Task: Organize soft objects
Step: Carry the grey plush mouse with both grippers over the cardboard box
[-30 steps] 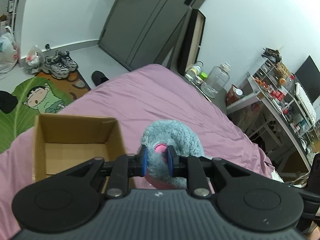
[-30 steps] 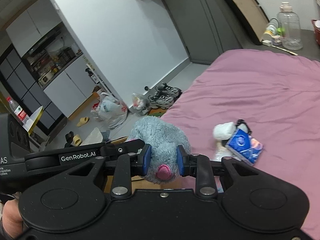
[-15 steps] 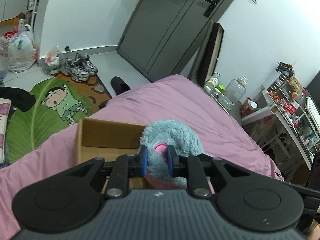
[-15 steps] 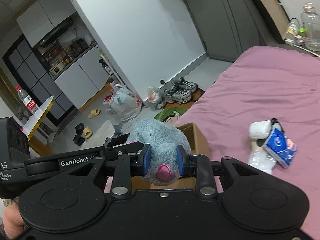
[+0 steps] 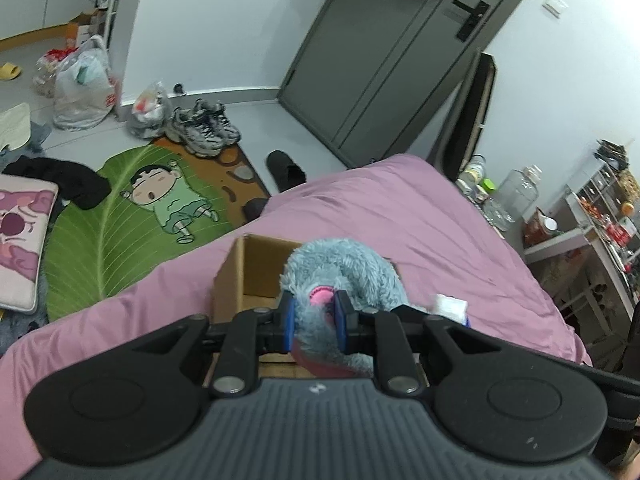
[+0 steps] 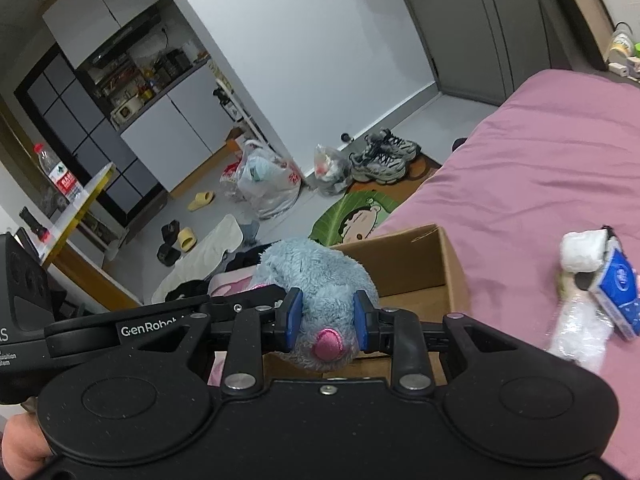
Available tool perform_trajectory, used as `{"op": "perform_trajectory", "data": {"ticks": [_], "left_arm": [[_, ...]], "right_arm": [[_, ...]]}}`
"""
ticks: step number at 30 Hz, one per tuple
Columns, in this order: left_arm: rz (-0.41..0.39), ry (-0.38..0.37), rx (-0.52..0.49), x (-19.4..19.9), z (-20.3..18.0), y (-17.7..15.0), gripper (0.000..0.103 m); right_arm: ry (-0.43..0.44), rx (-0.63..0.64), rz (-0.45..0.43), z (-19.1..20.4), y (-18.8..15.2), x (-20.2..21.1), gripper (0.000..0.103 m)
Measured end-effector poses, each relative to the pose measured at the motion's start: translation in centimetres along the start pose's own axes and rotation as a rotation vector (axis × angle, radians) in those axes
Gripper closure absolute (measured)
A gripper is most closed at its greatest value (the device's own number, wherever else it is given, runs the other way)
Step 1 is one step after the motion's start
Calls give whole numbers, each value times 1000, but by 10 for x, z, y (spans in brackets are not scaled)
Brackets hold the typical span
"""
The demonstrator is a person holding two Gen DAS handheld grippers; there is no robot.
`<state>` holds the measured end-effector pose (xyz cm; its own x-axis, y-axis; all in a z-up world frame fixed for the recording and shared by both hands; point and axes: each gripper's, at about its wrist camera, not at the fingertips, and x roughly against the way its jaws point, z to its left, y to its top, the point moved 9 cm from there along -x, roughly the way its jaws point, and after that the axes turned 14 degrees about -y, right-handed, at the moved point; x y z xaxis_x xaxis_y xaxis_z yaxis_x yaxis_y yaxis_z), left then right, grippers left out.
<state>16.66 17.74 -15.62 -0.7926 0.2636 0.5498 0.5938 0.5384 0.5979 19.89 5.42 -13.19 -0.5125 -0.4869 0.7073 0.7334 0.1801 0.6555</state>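
Left wrist view: left gripper (image 5: 313,317) and right gripper (image 6: 327,321) both clamp the grey plush toy (image 5: 344,268), held over the cardboard box (image 6: 416,264) at the bed's (image 5: 420,220) foot edge

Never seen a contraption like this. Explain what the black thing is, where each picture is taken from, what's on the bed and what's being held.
Each picture comes from a camera on a handheld gripper, looking forward past its jaws; a person carries one in each hand. The left gripper and right gripper are both shut on one grey plush toy, held over an open cardboard box. The box sits on a bed with a pink cover. Also on it lie a white roll, a blue packet and something in clear wrap.
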Motion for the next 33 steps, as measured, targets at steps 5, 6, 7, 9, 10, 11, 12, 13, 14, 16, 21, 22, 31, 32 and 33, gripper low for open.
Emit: {"op": "perform_trajectory", "data": {"ticks": [5, 6, 7, 9, 10, 11, 12, 13, 14, 16, 21, 22, 31, 32, 33], "left_arm": [[-1, 22, 25, -10, 15, 3, 84], [0, 25, 33, -12, 18, 3, 84], [1, 30, 41, -15, 20, 3, 84], [5, 47, 47, -20, 23, 4, 84], [7, 56, 46, -23, 24, 5, 84], [10, 65, 42, -26, 23, 5, 84], [12, 73, 39, -28, 22, 6, 84], [15, 81, 38, -31, 23, 7, 84], [19, 88, 40, -33, 23, 7, 84], [22, 98, 46, -37, 25, 8, 84], [33, 127, 74, -44, 31, 4, 84], [30, 133, 79, -44, 33, 4, 84], [32, 156, 87, -40, 28, 6, 79], [30, 156, 85, -39, 26, 7, 77], [25, 157, 84, -37, 24, 8, 76]], "right_arm": [[-2, 12, 24, 1, -2, -17, 76], [-2, 11, 28, 0, -1, -20, 76], [-2, 9, 32, 0, -1, -22, 76], [-8, 6, 41, -1, -1, -27, 76], [-12, 6, 44, -2, -2, -28, 76], [-17, 5, 46, -3, -2, -30, 75], [-22, 4, 48, -4, -2, -32, 75], [-25, 3, 51, -5, -2, -33, 75], [-28, -1, 55, -5, -1, -35, 75], [-29, -18, 68, -9, -1, -39, 75], [-27, -51, 109, -15, -6, -49, 74], [-24, -60, 115, -16, -8, -49, 73], [-40, -90, 134, -24, -7, -47, 65], [-44, -91, 131, -25, -6, -44, 63], [-47, -94, 126, -27, -5, -41, 61]]}}
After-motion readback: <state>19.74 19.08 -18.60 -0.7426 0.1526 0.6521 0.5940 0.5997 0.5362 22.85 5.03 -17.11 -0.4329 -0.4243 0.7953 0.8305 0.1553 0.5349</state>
